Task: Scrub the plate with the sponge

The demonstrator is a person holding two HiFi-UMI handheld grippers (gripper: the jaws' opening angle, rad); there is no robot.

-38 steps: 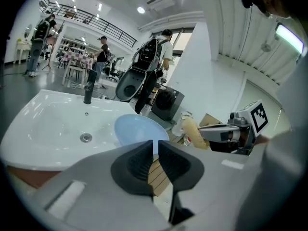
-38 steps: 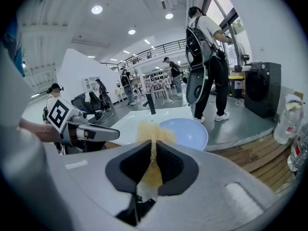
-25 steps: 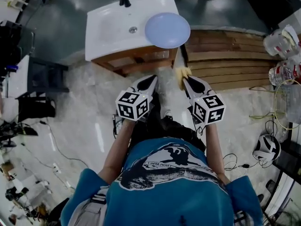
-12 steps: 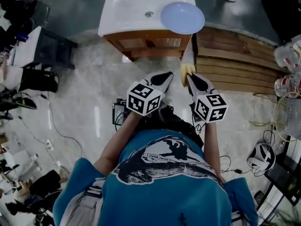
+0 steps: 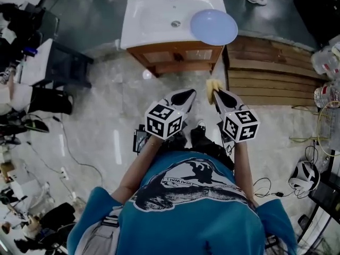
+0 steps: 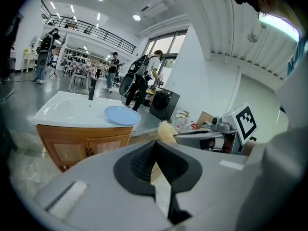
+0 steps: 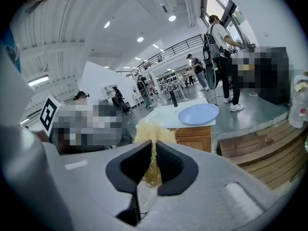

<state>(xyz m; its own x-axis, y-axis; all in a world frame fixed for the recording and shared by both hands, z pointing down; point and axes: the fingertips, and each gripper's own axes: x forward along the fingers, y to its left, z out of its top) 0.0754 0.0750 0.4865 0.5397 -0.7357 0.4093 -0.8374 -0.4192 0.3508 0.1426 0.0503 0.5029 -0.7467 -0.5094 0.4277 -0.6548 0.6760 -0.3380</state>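
A pale blue plate lies on the right end of a white sink set on a wooden cabinet. It shows too in the left gripper view as the plate and in the right gripper view as the plate. My right gripper is shut on a yellow sponge, whose fibres stick out past the jaws as the sponge. My left gripper is shut with nothing in it. Both hang over the floor, well short of the sink.
A wooden slat platform lies right of the cabinet. Bottles and a wire basket crowd the right edge. Dark stools and clutter stand at the left. Cables trail on the marble floor. People stand beyond the sink.
The sink and plate have shifted rightward in the head view and both grippers sit slightly lower. The grip on the sponge is unchanged.
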